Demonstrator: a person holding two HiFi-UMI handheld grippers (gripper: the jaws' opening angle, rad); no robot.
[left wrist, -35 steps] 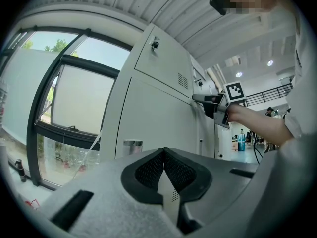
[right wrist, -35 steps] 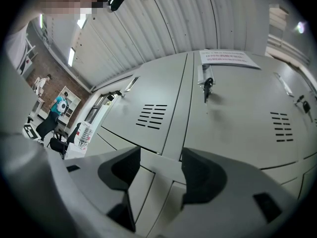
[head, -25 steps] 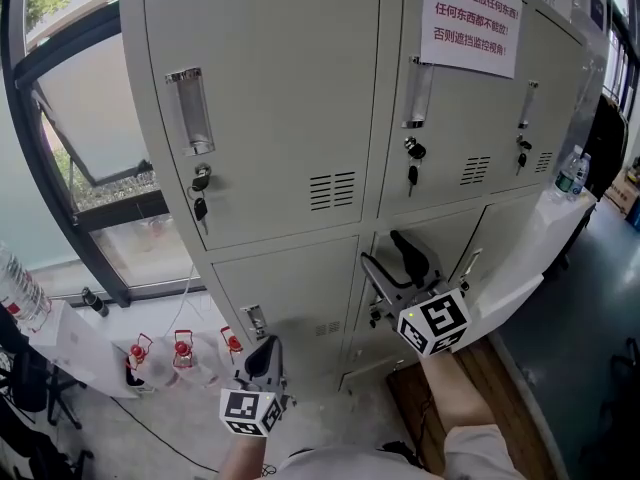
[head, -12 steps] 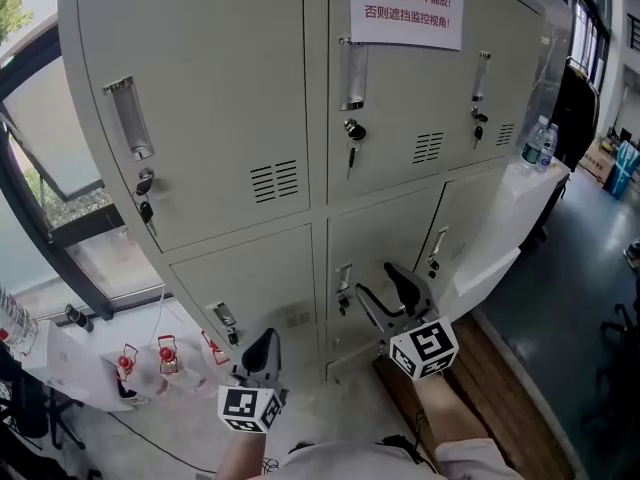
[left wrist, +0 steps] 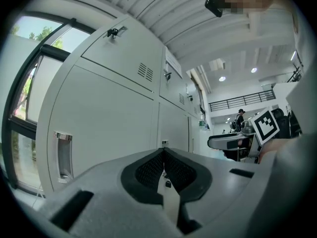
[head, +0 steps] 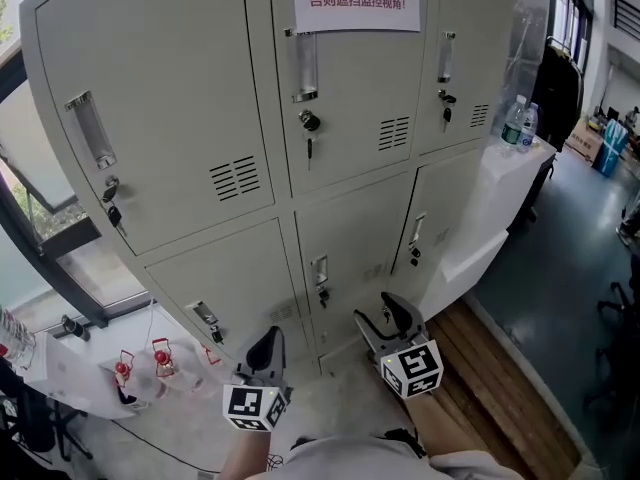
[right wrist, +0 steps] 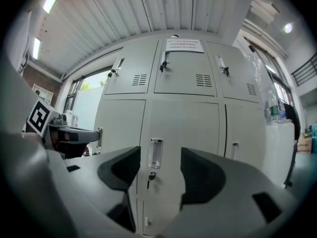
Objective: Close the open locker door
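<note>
The grey locker bank (head: pixel 190 118) fills the head view. Every door I can see lies flush with its frame. The lower middle door (head: pixel 350 233) has a recessed handle (head: pixel 319 269) with a key (head: pixel 323 294) hanging under it. My right gripper (head: pixel 385 315) hangs open in front of and below that door, apart from it. In the right gripper view the same handle (right wrist: pixel 155 153) and key (right wrist: pixel 149 177) show between the open right gripper's (right wrist: pixel 161 166) fingers. My left gripper (head: pixel 265 342) is shut and empty, low before the lower left door (head: pixel 225 278). The left gripper (left wrist: pixel 163 157) points along the locker front.
A white table (head: pixel 480 223) with two water bottles (head: pixel 517 123) stands against the locker's right side. Red-capped bottles (head: pixel 160 356) sit on the floor at the left, under a dark window frame (head: pixel 45 243). A wooden floor strip (head: pixel 495 388) runs at the right.
My right gripper has drawn back and down from the lower middle door. The head view has swung right, so the lockers sit further left. My left gripper has hardly moved.
</note>
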